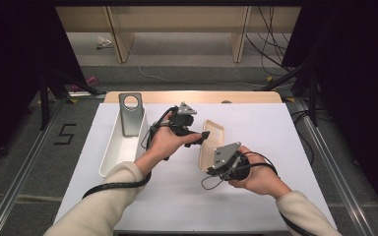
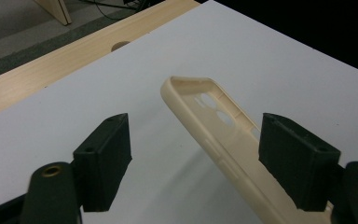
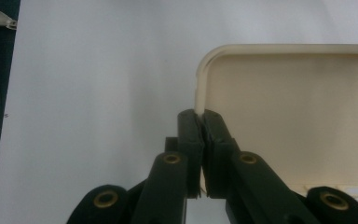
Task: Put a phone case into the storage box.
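A cream phone case (image 1: 211,140) is held tilted above the white table cover, its hollow side with camera cut-outs (image 2: 214,114) turned toward the left gripper view. My right gripper (image 1: 210,171) is shut on the case's rim near a rounded corner; its jaws (image 3: 201,126) pinch that thin edge. My left gripper (image 1: 199,138) reaches in from the left at the case's far end. Its jaws (image 2: 200,154) stand wide apart, and the case's long edge runs close in front of the right-hand pad (image 2: 298,158) without being pressed.
A long white bin (image 1: 115,147) lies on the left of the table, with a grey metal stand (image 1: 130,115) with a round hole upright at its far end. A strip of wooden table edge (image 1: 192,97) shows behind the white cover (image 1: 256,196). Cables trail from both grippers.
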